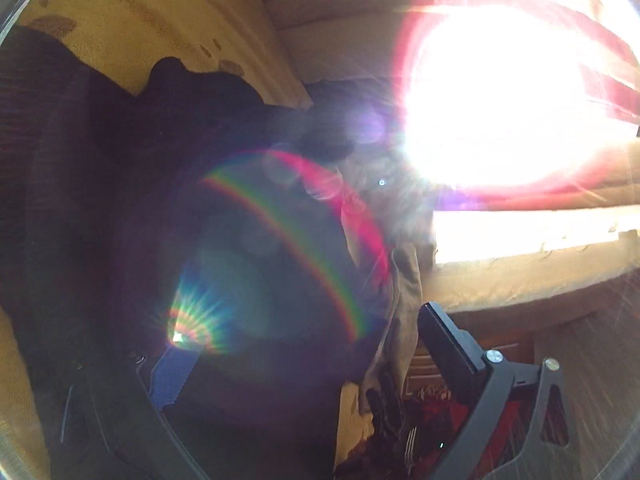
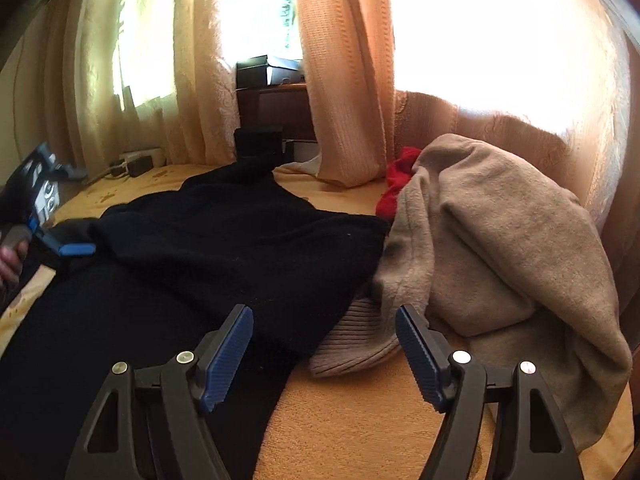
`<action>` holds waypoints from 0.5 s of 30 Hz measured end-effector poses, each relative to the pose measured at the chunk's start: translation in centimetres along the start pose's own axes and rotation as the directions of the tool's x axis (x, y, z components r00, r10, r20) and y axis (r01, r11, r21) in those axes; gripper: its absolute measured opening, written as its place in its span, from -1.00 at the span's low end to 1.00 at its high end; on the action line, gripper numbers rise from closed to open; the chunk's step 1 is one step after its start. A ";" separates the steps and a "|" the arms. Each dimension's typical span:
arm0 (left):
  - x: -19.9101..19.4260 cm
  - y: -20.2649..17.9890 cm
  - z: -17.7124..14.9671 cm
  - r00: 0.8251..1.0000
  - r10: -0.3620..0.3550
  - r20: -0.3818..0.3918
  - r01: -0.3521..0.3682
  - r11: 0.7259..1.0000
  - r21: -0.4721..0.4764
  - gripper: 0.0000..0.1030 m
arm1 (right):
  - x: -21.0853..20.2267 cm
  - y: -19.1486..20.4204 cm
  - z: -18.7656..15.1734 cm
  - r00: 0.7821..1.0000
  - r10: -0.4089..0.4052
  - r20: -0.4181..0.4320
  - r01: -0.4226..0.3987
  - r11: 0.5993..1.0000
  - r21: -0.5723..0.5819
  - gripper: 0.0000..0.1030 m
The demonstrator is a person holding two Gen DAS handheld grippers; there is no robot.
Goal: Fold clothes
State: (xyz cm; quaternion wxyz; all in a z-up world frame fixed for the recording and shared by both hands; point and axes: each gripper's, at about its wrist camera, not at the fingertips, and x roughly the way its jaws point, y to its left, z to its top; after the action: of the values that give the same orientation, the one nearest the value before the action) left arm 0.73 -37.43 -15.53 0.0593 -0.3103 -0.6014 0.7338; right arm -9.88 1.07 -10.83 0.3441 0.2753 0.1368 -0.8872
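Observation:
A black knit garment (image 2: 224,248) lies spread on the yellow bed cover (image 2: 360,420). A beige sweater (image 2: 500,248) is heaped at its right edge, with a red garment (image 2: 398,184) behind it. My right gripper (image 2: 324,320) is open and empty, just above the black garment's near right edge. My left gripper (image 2: 78,249) shows at the far left of the right wrist view, at the black garment's left side. In the left wrist view the black garment (image 1: 160,220) fills the frame under strong glare; the left gripper (image 1: 296,344) has its jaws wide apart.
Cream curtains (image 2: 344,80) hang over bright windows behind the bed. A dark wooden stand (image 2: 272,104) with boxes sits between them. A power strip (image 2: 136,160) and boxes (image 2: 44,188) lie at the back left. Sun glare (image 1: 500,100) washes out the left wrist view.

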 end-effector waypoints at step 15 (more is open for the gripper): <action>-0.6 -1.2 4.5 0.988 0.026 0.154 -0.048 0.989 0.137 -0.31 | 3.5 6.9 -1.4 0.965 -0.256 0.060 0.244 0.787 -0.567 0.53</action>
State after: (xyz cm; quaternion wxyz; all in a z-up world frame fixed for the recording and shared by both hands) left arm -1.50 -41.19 -13.84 0.0214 -0.2600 -0.5452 0.7967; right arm -6.74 -5.17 -14.38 0.2886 0.1484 0.4341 -0.8403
